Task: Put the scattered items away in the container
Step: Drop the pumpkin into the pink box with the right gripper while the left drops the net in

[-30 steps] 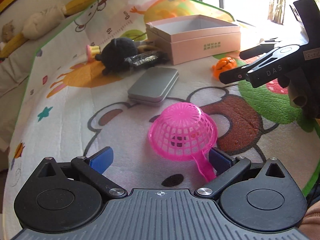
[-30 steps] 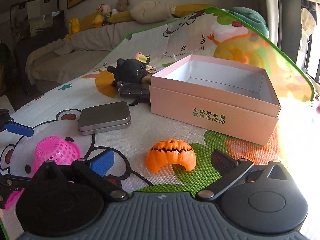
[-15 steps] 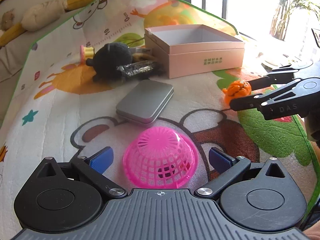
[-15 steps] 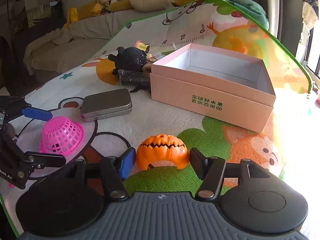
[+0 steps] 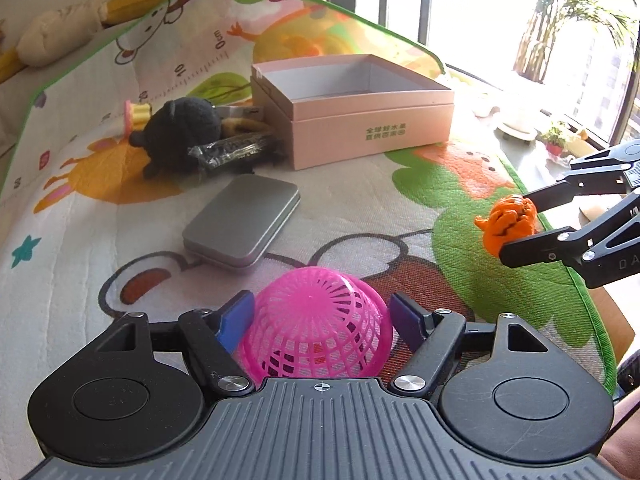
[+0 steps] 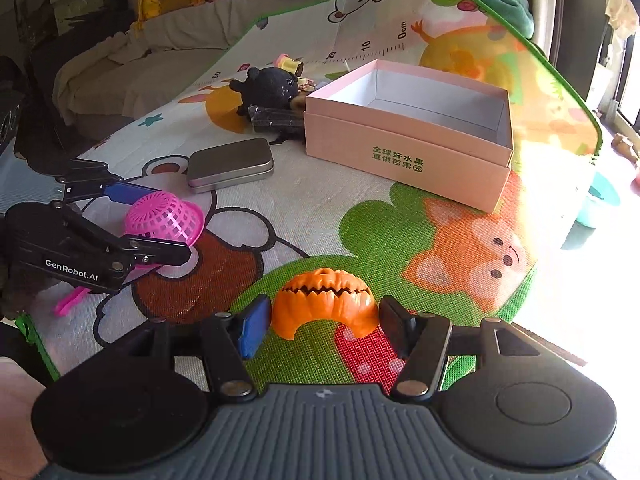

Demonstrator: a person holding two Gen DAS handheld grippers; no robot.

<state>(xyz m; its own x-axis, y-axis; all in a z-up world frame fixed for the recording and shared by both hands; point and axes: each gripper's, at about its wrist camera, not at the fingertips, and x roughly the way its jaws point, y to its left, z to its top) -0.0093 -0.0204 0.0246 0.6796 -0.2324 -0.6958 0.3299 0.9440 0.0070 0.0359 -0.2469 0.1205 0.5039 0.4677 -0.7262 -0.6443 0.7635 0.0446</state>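
The left gripper clasps the pink basket between its fingers, the right gripper likewise the orange pumpkin, pink box at one o'clock.

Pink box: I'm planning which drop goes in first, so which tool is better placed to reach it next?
Right, probably. The right tool brackets the orange pumpkin with bare mat up to the pink box. The left tool, around the pink basket, sits farther back, with the silver tin on its line.
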